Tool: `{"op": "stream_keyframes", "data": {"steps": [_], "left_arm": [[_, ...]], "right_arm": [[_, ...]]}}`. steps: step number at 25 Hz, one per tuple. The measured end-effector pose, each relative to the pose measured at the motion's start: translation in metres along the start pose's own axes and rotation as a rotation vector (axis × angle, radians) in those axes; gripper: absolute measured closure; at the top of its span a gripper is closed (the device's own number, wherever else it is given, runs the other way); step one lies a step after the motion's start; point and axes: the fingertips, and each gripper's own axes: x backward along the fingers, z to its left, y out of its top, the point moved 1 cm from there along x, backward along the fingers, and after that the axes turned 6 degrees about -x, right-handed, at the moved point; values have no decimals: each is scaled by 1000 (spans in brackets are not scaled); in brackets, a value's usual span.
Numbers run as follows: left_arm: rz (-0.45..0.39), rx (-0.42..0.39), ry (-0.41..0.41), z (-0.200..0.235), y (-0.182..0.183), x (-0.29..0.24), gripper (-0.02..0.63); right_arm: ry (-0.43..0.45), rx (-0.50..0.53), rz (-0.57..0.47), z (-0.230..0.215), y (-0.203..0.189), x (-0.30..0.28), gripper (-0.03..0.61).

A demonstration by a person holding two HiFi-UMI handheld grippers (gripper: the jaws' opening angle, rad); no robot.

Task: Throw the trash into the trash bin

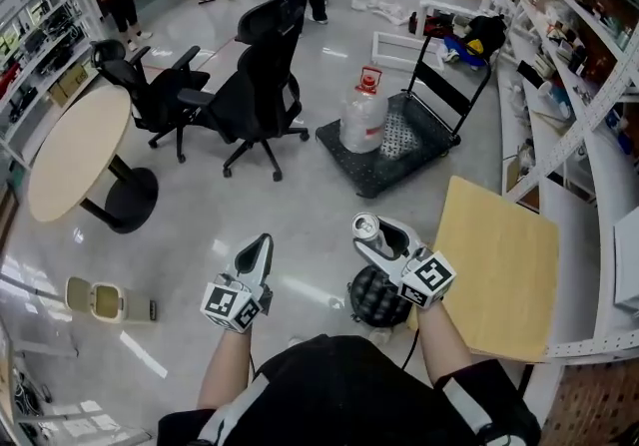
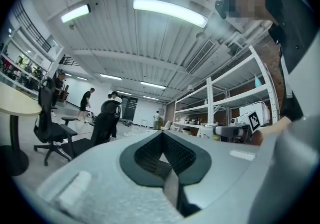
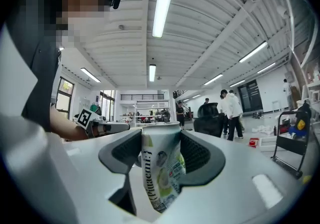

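Note:
My right gripper (image 1: pixel 373 233) is shut on a white and green drink can (image 1: pixel 365 226), held level in front of me. In the right gripper view the can (image 3: pixel 161 168) stands upright between the dark pads (image 3: pixel 122 154) of the right gripper (image 3: pixel 160 140). The left gripper (image 1: pixel 260 246) is beside it at the same height, its jaws together with nothing between them; the left gripper view shows its pads (image 2: pixel 150 155) meeting. A small beige bin (image 1: pixel 97 299) with an open top sits on the floor at lower left, well left of both grippers.
Two black office chairs (image 1: pixel 255 85) and a round wooden table (image 1: pixel 75 150) stand ahead on the left. A black cart (image 1: pixel 399 140) carries a water jug (image 1: pixel 361 115). A wooden board (image 1: pixel 499 264) and white shelves (image 1: pixel 589 85) line the right. A dark round object (image 1: pixel 374 299) sits by my feet. People stand far off.

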Motion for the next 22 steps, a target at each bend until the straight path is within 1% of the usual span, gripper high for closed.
{"op": "stream_keyframes", "data": {"steps": [6, 11, 19, 22], "left_arm": [[-9, -14, 141, 68, 5, 85, 612], [-27, -23, 267, 110, 13, 156, 612], [-68, -83, 521, 152, 32, 265, 612], [-76, -82, 630, 161, 35, 306, 612]], "right_arm": [[135, 3, -1, 67, -8, -81, 330], [267, 10, 4, 125, -13, -141, 330], [523, 24, 26, 207, -14, -222, 330], [621, -2, 34, 240, -21, -249, 330]]}}
